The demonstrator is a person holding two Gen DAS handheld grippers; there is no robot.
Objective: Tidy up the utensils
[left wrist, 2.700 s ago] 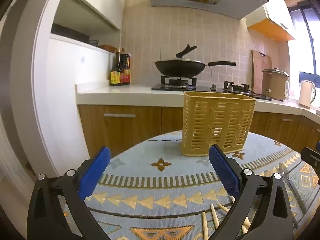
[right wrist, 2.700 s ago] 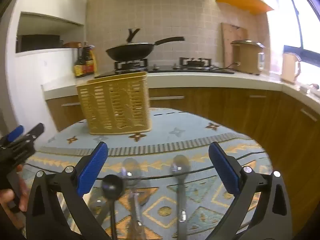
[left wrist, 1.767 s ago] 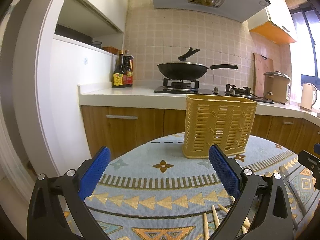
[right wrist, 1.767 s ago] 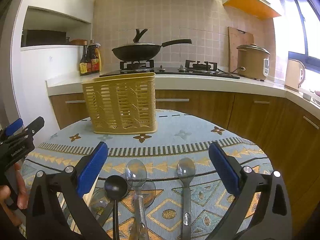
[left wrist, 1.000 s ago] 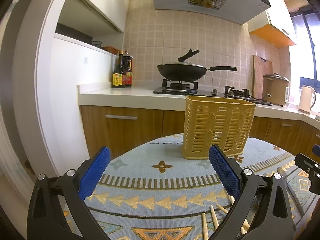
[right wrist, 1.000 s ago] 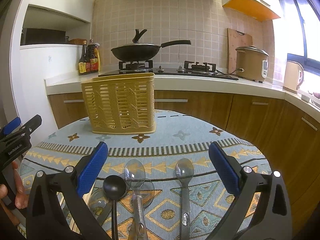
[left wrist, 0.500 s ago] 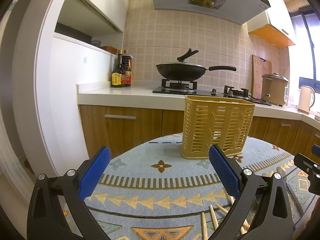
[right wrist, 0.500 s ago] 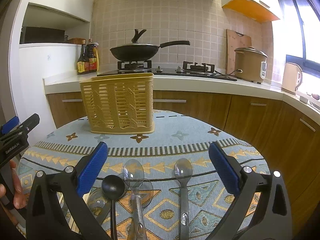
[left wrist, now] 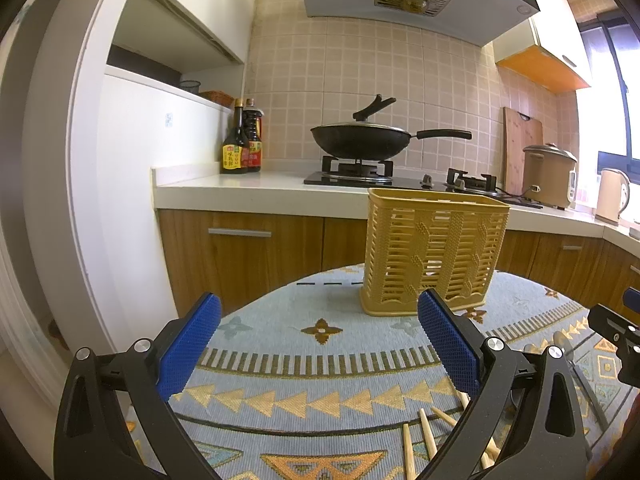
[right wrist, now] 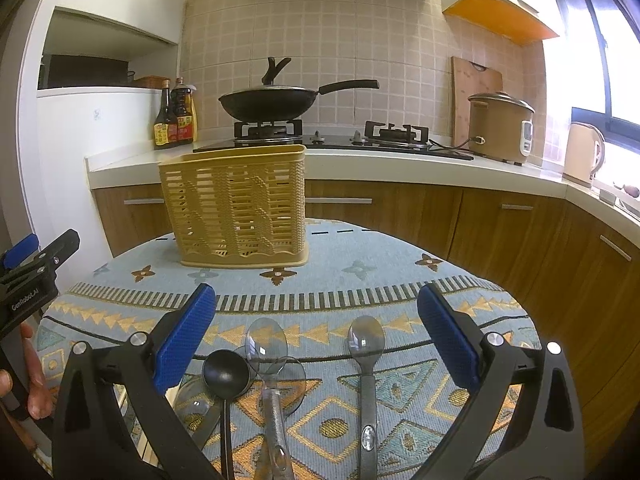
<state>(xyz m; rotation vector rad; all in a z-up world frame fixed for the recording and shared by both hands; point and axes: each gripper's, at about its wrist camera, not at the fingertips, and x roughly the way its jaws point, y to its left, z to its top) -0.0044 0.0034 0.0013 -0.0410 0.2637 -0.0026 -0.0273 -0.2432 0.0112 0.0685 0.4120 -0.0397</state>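
A yellow slotted utensil basket [left wrist: 434, 252] [right wrist: 236, 210] stands upright at the far side of the patterned tablecloth. Close in front of my right gripper [right wrist: 316, 340] lie a clear spoon [right wrist: 267, 350], a black spoon [right wrist: 226, 374] and a grey spoon [right wrist: 366, 344]. Wooden chopsticks [left wrist: 424, 434] lie below my left gripper [left wrist: 318, 340]. Both grippers are open and hold nothing. The right gripper's tip [left wrist: 614, 330] shows at the edge of the left wrist view. A hand [right wrist: 34, 380] holds the left gripper [right wrist: 36, 270] at the edge of the right wrist view.
The round table [left wrist: 320, 364] ends just behind the basket. Beyond it run wooden cabinets and a white counter [right wrist: 400, 164] with a black wok [right wrist: 268, 106], sauce bottles [left wrist: 242, 146], a rice cooker [right wrist: 500, 128] and a kettle [right wrist: 582, 152]. A white wall unit [left wrist: 120, 200] stands at left.
Both views have steadied and shifted only slightly; the right gripper rose a little from its lower tilt earlier. Spoons, chopsticks and basket have not moved. Both grippers stayed open.
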